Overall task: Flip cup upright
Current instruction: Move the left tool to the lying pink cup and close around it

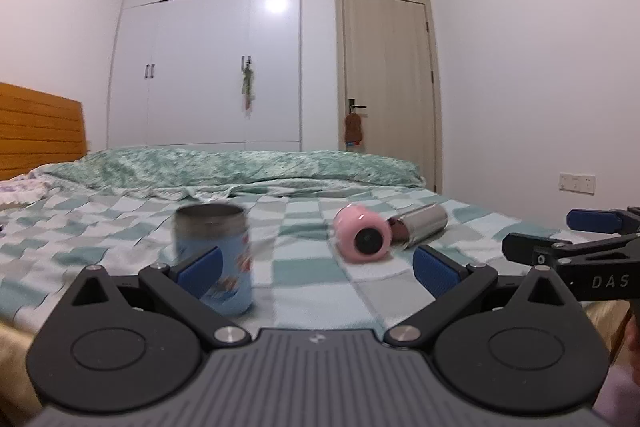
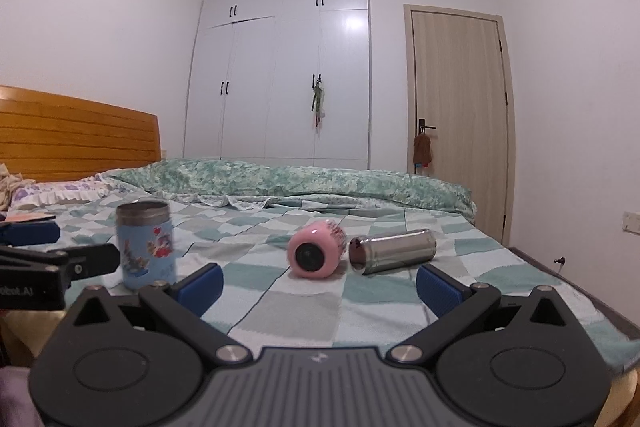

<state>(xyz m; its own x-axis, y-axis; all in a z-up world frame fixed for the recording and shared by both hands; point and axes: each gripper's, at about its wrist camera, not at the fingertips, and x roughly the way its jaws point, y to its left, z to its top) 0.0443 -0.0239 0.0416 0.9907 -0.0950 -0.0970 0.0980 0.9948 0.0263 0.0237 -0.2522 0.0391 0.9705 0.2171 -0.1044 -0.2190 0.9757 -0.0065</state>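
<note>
Pink cup [image 2: 316,251] lies on its side mid-bed [image 2: 280,307], touching the steel cup [image 2: 394,251]; the blue cup [image 2: 146,245] stands. Both grippers [image 1: 316,267] [image 2: 318,285] are spread, empty. Grip the pink body squarely, then tilt gently onto its base.

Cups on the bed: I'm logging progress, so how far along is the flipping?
Done: the blue cartoon cup stands upright. In hand: nothing; the left claw and right claw are both open and empty. Left: the pink cup and steel cup lie on their sides on the checkered blanket.
</note>
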